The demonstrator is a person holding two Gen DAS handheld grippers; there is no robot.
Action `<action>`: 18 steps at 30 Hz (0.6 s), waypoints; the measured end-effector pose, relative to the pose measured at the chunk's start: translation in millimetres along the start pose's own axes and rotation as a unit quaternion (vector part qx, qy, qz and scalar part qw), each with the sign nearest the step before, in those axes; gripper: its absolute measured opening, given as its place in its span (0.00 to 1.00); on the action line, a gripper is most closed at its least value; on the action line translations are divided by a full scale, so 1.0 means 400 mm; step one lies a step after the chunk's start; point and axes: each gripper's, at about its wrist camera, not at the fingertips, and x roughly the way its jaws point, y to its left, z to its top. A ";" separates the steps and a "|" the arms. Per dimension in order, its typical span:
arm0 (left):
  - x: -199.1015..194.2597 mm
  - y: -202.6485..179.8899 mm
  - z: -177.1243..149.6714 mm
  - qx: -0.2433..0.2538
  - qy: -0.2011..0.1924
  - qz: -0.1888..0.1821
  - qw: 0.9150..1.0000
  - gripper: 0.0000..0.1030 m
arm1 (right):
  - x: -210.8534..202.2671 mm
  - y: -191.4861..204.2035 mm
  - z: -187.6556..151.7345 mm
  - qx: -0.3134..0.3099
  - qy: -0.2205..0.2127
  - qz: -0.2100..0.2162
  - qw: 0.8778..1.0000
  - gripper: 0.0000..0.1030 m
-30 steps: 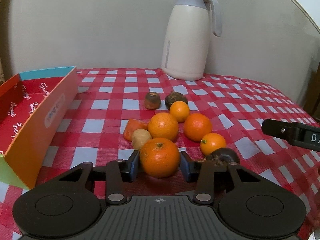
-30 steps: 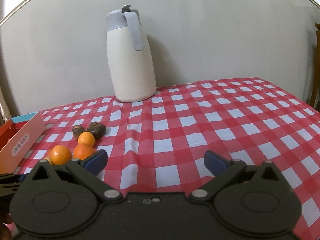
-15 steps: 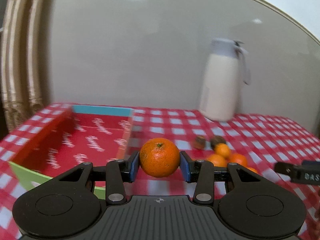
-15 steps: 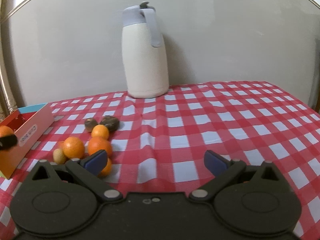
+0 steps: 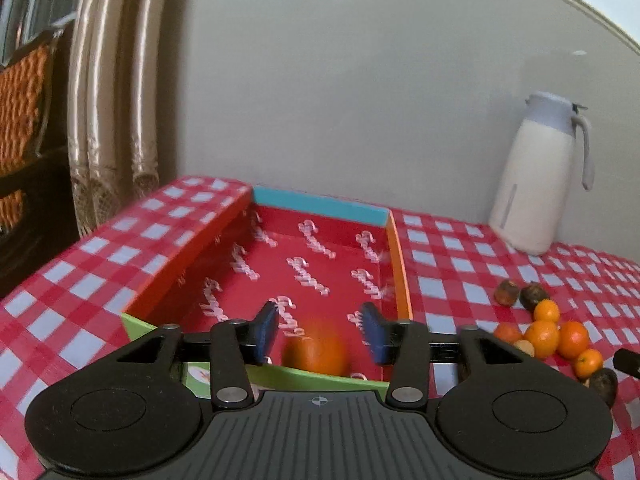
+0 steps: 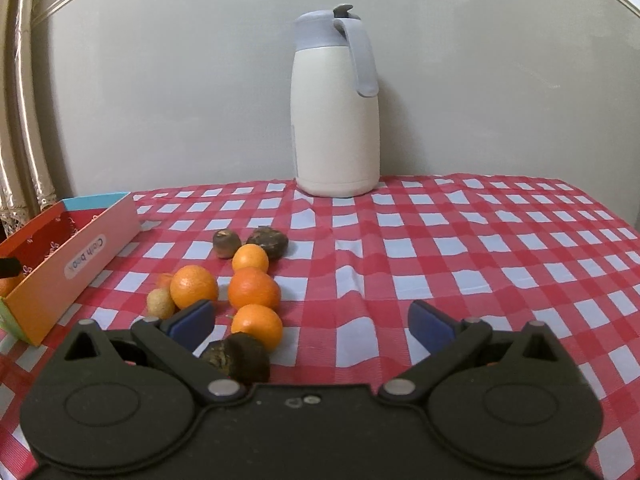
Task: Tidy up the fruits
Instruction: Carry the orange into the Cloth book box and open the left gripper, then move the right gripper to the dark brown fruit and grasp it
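Since a second ago I have carried the orange from the heap across to the box at the left of the surface, and my left tongs have just been opening. That orange now shows blurred between the blue pads, touching neither, low at the near end of the box just behind its green wall; I judge it is dropping in, which is the point of letting go here, over the red floor. So the left tongs are released and hold nothing.

Right of the box lies the remaining fruit: several oranges, a pale round one and some dark ones, bunched together. A white jug stands far back by the wall.

My right tongs are spread wide and empty, hovering near that heap with a dark fruit just inside the left pad, not gripped.
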 end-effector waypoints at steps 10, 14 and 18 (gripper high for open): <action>-0.074 -0.005 -0.007 0.016 -0.045 0.019 0.999 1.00 | -0.025 -0.010 -0.014 -0.019 -0.001 0.005 1.000 1.00; -0.088 0.001 -0.007 0.017 -0.048 0.024 0.998 1.00 | -0.040 -0.004 -0.015 -0.025 -0.010 0.021 0.999 1.00; -0.096 0.009 -0.011 0.017 -0.040 0.015 0.999 1.00 | -0.050 0.019 -0.020 -0.047 -0.014 0.022 0.999 1.00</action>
